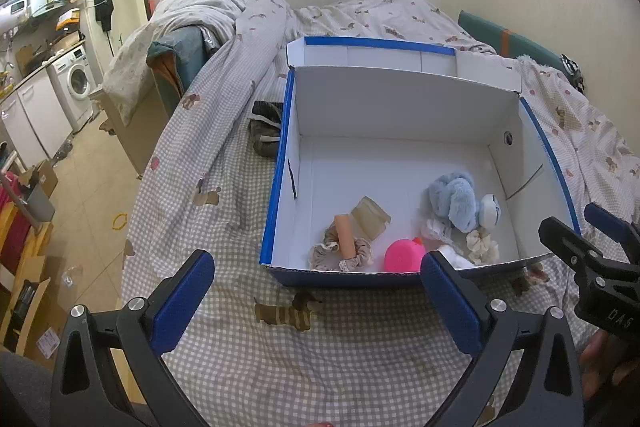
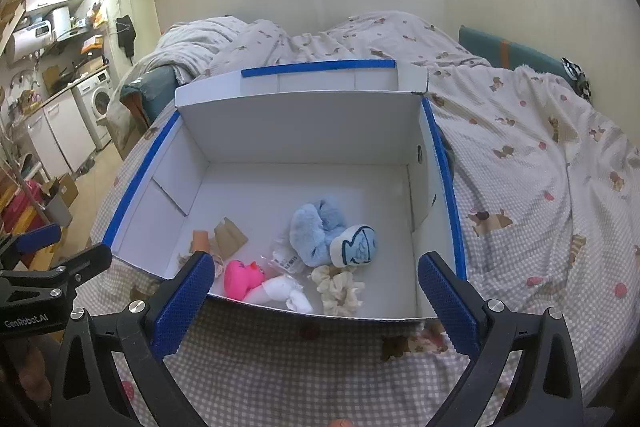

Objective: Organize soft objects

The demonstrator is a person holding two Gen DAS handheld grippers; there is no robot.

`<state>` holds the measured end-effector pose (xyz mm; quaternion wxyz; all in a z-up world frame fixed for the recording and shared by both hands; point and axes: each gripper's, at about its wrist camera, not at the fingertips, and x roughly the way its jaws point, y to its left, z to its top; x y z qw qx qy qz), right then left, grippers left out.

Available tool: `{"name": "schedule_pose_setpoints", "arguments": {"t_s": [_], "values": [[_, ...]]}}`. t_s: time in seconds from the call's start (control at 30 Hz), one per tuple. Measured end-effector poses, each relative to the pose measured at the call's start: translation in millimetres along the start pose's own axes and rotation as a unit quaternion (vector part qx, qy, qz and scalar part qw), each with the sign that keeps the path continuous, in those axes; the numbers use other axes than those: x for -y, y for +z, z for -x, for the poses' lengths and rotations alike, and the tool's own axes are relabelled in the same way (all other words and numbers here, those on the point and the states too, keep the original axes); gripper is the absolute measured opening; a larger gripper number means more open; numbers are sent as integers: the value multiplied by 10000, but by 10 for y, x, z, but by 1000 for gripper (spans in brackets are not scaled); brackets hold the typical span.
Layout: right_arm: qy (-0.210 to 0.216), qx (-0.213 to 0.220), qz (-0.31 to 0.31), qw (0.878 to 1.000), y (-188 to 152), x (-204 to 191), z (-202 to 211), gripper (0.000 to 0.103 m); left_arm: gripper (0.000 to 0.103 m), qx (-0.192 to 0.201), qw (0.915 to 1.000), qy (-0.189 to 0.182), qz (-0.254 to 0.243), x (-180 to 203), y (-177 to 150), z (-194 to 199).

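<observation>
An open white box with blue edges (image 1: 276, 195) (image 2: 444, 163) sits on the checked bedspread. Inside lie a light blue fluffy toy (image 1: 454, 199) (image 2: 316, 231), a small blue-and-white plush (image 1: 490, 211) (image 2: 356, 245), a pink toy (image 1: 402, 255) (image 2: 240, 277), a cream scrunchie (image 1: 482, 247) (image 2: 340, 287), a grey-beige scrunchie (image 1: 340, 253), a peach tube (image 1: 345, 233) (image 2: 200, 241) and a tan piece (image 1: 370, 215) (image 2: 230, 237). My left gripper (image 1: 318, 285) is open in front of the box, nothing between its fingers. My right gripper (image 2: 314, 287) is open at the box's front wall, also holding nothing.
A dark striped garment (image 1: 266, 129) lies on the bed left of the box. Rumpled duvet (image 1: 360, 11) is heaped behind it. The bed's left edge drops to a tiled floor (image 1: 88, 179) with cardboard boxes and a washing machine (image 1: 78, 83). A teal headboard (image 2: 512, 47) is at right.
</observation>
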<state>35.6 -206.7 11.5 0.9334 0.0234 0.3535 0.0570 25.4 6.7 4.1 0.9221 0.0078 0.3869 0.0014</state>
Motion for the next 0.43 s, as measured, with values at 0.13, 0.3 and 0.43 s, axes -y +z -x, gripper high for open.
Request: {"name": "schedule_pose_setpoints", "arguments": {"t_s": [0.13, 0.3, 0.43], "values": [[3, 2, 7, 10000, 1, 3, 0, 103, 103, -3, 10000, 3, -7, 1, 0, -2], [1, 3, 7, 10000, 0, -1, 1, 103, 103, -7, 10000, -4, -7, 3, -3, -4], [5, 8, 2, 10000, 2, 6, 3, 103, 103, -29, 10000, -53, -9, 9, -38, -16]]}}
